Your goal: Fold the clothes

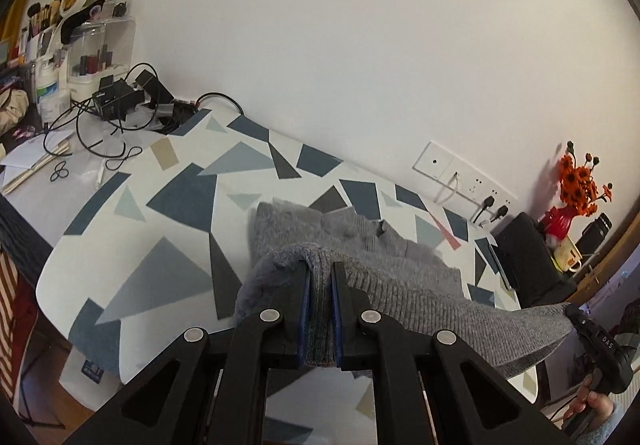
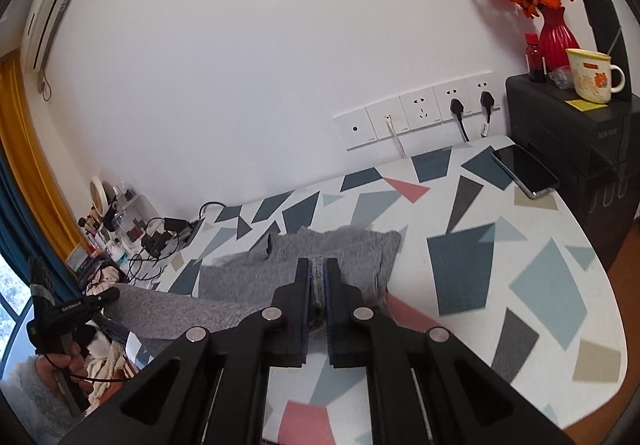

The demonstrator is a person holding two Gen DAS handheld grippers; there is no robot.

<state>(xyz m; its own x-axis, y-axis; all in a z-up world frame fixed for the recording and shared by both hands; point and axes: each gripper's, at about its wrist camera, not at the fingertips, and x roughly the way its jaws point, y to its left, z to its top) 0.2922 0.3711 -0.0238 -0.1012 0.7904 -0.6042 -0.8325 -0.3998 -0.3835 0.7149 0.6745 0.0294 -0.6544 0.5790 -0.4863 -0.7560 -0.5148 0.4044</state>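
Both grippers hold the near hem of a grey knit sweater (image 1: 360,245) above a table (image 1: 152,257) covered in a triangle-patterned cloth.

The left gripper (image 1: 320,309) tilts down toward the table, its jaws clamped on a bunched edge of the knit; the right gripper (image 2: 318,301) is angled likewise, its jaws pinched on grey fabric. The hem stretches between the two, raised off the table, while the far part of the sweater lies flat near the table's middle. Far left is a clutter of cosmetics and black cables (image 1: 108,117). Far right, beside wall sockets (image 2: 420,113), a phone (image 2: 524,171) lies on the table edge, and a black cabinet (image 2: 568,133) carries a red vase of orange flowers (image 2: 556,37) and a mug (image 2: 592,75). A hand (image 2: 60,365) on the left gripper's handle shows only partly, and the sweater's sleeves cannot be made out.
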